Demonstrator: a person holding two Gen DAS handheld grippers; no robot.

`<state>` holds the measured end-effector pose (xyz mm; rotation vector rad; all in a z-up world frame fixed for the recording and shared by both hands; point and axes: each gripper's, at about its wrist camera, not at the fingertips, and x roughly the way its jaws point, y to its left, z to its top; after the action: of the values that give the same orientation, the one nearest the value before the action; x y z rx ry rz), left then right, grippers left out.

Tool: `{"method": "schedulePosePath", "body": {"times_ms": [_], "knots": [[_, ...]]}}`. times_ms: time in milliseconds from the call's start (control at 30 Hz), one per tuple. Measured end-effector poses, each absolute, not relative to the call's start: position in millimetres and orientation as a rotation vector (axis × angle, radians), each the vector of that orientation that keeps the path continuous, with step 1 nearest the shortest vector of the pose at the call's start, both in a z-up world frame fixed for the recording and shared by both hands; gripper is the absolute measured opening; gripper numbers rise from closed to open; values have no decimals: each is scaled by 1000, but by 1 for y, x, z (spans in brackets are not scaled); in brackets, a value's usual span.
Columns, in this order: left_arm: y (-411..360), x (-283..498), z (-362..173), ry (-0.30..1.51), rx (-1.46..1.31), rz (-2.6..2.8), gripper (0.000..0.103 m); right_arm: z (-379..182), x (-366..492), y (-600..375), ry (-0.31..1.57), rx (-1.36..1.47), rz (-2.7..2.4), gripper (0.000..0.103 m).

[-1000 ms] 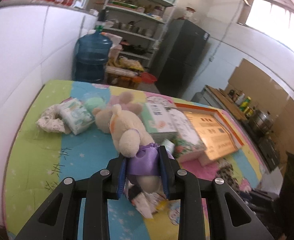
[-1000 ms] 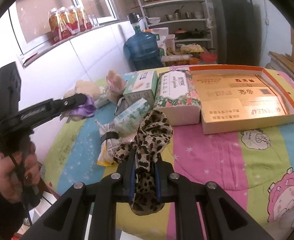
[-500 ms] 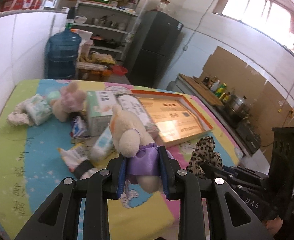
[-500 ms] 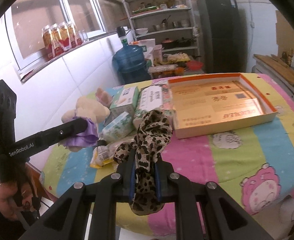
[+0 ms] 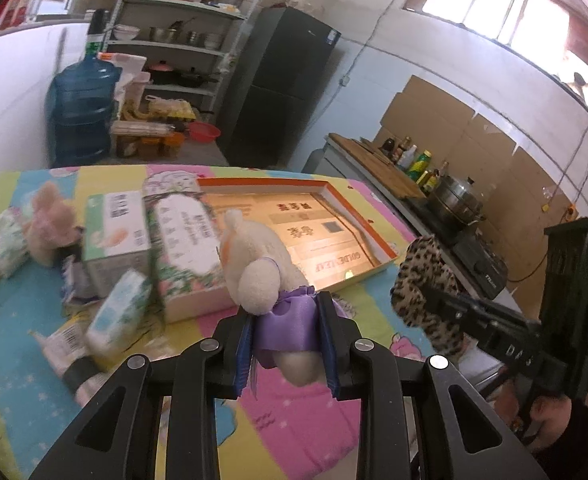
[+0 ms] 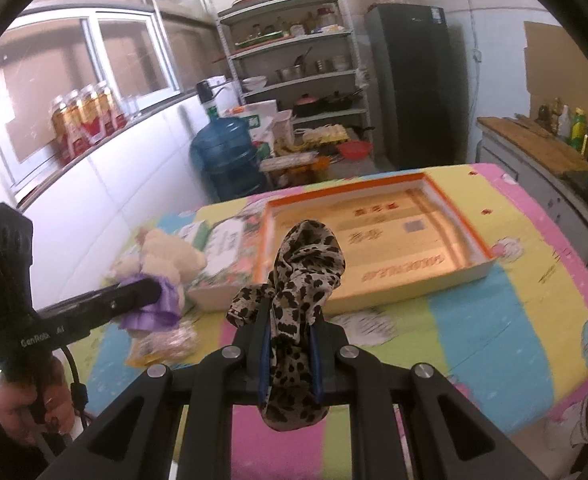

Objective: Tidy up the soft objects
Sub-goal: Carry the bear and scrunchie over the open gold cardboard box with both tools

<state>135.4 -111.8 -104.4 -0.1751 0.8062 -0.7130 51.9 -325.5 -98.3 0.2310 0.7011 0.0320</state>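
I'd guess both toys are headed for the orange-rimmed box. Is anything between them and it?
Nothing visible blocks it. The plush bear in the left tool and the leopard scarf in the right tool are lifted, and the orange-rimmed box lies open and empty ahead.

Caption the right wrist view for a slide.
Right gripper clamps a leopard-print scarf above the orange-rimmed tray; left gripper holds a plush toy.
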Motion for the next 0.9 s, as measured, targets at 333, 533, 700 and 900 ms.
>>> {"method": "schedulePosePath", "body": {"times_ms": [333, 533, 700, 900], "knots": [[-189, 175, -111, 829, -166, -714, 29, -96, 96, -404, 708, 262, 30, 17], [-218, 195, -117, 838, -167, -675, 29, -102, 123, -436, 722, 271, 60, 18], [-236, 213, -129, 865, -191, -611, 29, -117, 149, -457, 751, 282, 93, 18], [-248, 233, -153, 905, -218, -527, 29, -144, 182, -474, 810, 291, 125, 18]]}}
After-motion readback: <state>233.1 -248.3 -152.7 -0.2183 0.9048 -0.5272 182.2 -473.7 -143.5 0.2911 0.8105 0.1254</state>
